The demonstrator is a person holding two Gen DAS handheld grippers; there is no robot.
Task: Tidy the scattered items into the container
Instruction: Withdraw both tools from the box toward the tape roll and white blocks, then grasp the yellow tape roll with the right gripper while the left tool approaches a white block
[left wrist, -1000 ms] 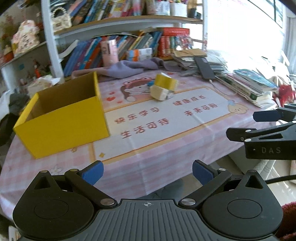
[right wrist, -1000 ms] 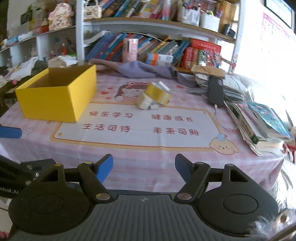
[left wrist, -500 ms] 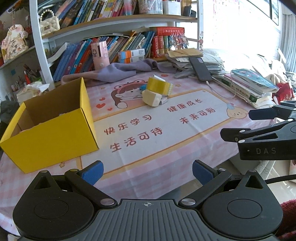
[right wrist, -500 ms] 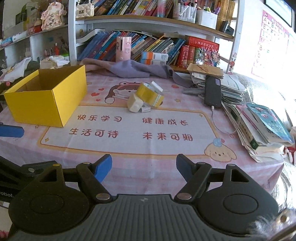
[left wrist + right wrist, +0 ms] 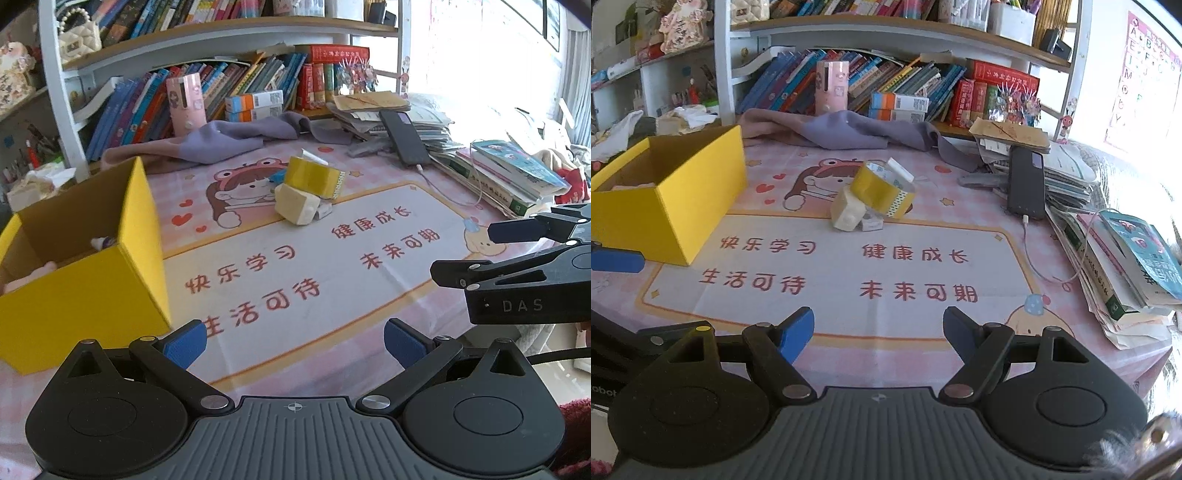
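Both claws hover over the near edge of the desk (image 5: 886, 325), side by side. Left claw (image 5: 293, 341): released, nothing between its blue pads. Right claw (image 5: 878, 330): released, likewise empty.

Yellow box (image 5: 85, 280) stands at the left, open-topped, some pale things already inside.

Mid-desk, well apart from the box: tape roll (image 5: 881, 190) leaning on a cream block (image 5: 847, 214), a small white box (image 5: 871, 223) tucked just beside them.

Judgement: approach step. Take the tape roll first, since it rests on top; pinch across its rim and lift straight up so the block is not knocked. Keep clear of the purple cloth (image 5: 849, 131) behind.
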